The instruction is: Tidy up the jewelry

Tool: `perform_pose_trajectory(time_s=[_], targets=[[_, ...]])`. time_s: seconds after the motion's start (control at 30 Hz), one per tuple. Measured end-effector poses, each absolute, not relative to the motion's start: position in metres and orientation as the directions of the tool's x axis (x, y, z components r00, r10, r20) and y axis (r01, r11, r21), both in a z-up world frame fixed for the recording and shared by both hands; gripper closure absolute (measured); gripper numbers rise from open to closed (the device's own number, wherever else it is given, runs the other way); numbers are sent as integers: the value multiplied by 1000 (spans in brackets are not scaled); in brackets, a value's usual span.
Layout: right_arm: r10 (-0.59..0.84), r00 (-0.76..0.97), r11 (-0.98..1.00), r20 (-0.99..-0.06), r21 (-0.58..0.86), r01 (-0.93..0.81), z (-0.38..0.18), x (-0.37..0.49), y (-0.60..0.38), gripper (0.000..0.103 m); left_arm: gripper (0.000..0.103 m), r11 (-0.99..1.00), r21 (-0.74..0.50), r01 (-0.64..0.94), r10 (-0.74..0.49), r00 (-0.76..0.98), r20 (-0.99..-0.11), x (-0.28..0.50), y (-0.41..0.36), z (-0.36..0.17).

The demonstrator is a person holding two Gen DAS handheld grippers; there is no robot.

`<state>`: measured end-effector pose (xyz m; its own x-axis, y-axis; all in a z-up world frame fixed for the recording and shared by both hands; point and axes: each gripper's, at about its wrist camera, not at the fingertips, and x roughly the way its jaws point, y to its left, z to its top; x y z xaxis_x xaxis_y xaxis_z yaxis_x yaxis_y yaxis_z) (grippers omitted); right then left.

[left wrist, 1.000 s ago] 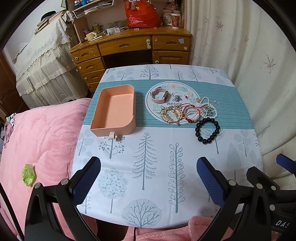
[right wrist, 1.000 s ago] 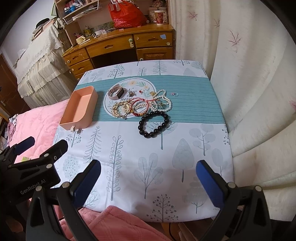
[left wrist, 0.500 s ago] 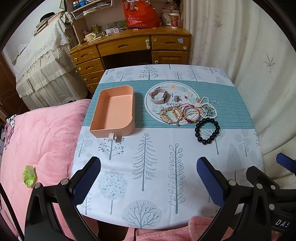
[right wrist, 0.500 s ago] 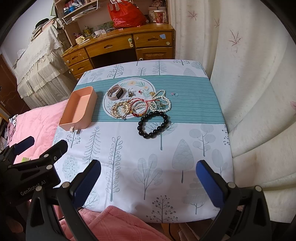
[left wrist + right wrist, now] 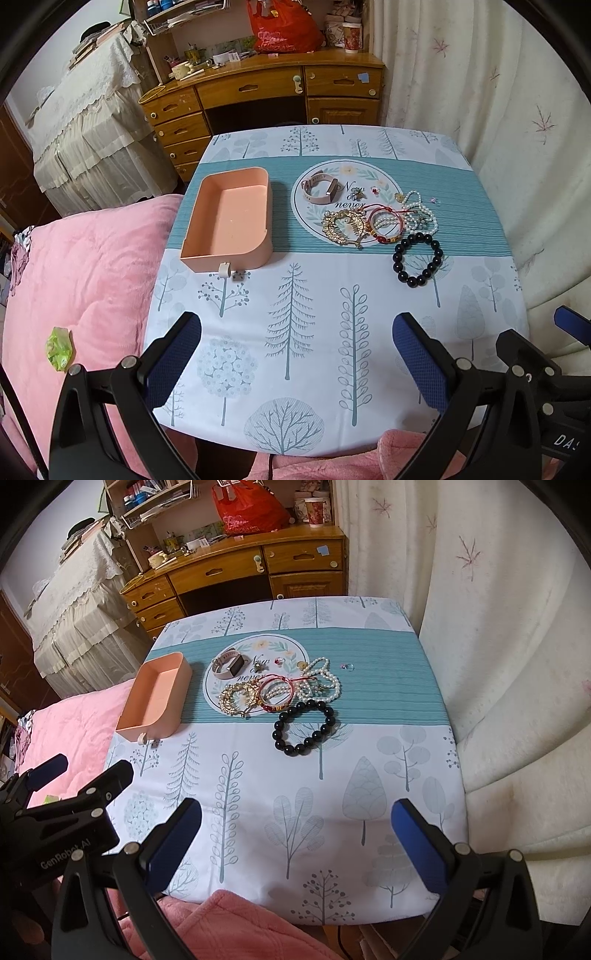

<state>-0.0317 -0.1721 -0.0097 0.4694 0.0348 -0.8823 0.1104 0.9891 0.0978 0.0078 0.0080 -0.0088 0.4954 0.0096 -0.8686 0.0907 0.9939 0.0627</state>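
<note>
An empty pink tray (image 5: 192, 236) (image 5: 177, 679) stands at the table's left. Right of it lie a pink watch (image 5: 318, 187) (image 5: 228, 665), gold bracelets (image 5: 341, 225) (image 5: 238, 697), a red cord bracelet (image 5: 386, 225) (image 5: 277, 698), a pearl strand (image 5: 421, 214) (image 5: 325, 681), a black bead bracelet (image 5: 417, 259) (image 5: 304, 727) and small rings (image 5: 375, 190). My left gripper (image 5: 295, 354) and right gripper (image 5: 295, 834) are both open and empty, above the table's near edge, well short of the jewelry.
A small clip (image 5: 231, 271) lies at the tray's near wall. A pink quilt (image 5: 81, 280) covers the bed at left. A wooden desk (image 5: 266, 92) stands behind the table. A white curtain (image 5: 498, 664) hangs at right.
Both views have shifted very slightly; the table and jewelry sit a little lower in frame. Nothing on the table has moved and both grippers stay open.
</note>
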Motion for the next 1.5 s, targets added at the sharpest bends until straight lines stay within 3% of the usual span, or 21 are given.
perform_pose_trajectory(time_s=[0.33, 0.5, 0.77, 0.9, 1.1, 1.27, 1.33, 1.4, 1.5], targets=[[101, 470, 982, -877, 162, 92, -21, -31, -172, 0, 1, 993, 10, 120, -50, 490, -870, 9, 11, -11], [123, 475, 981, -871, 178, 72, -27, -34, -161, 0, 1, 978, -13, 209, -116, 492, -863, 17, 9, -18], [18, 529, 999, -849, 33, 19, -33, -25, -143, 0, 1, 925, -49, 376, -209, 397, -894, 51, 7, -42], [-63, 561, 988, -826, -130, -81, -45, -21, -129, 0, 1, 895, -33, 445, -227, 388, -893, 63, 2, -63], [-101, 539, 955, -836, -233, -183, -82, -8, -124, 0, 1, 906, -107, 409, -256, 330, -909, 93, -16, -114], [-75, 545, 933, -835, -252, -258, -110, 3, -125, 0, 1, 931, -70, 359, -205, 354, -913, 119, -42, -145], [-49, 544, 911, -837, -261, -320, -121, 12, -124, 4, 1, 948, -67, 310, -189, 380, -906, 132, -50, -154], [5, 524, 890, -852, -235, -391, -132, 24, -125, 22, 1, 960, -78, 268, -183, 390, -903, 144, -52, -163], [90, 501, 852, -861, -194, -486, -144, 38, -125, 36, 1, 973, -51, 225, -141, 406, -903, 156, -55, -175]])
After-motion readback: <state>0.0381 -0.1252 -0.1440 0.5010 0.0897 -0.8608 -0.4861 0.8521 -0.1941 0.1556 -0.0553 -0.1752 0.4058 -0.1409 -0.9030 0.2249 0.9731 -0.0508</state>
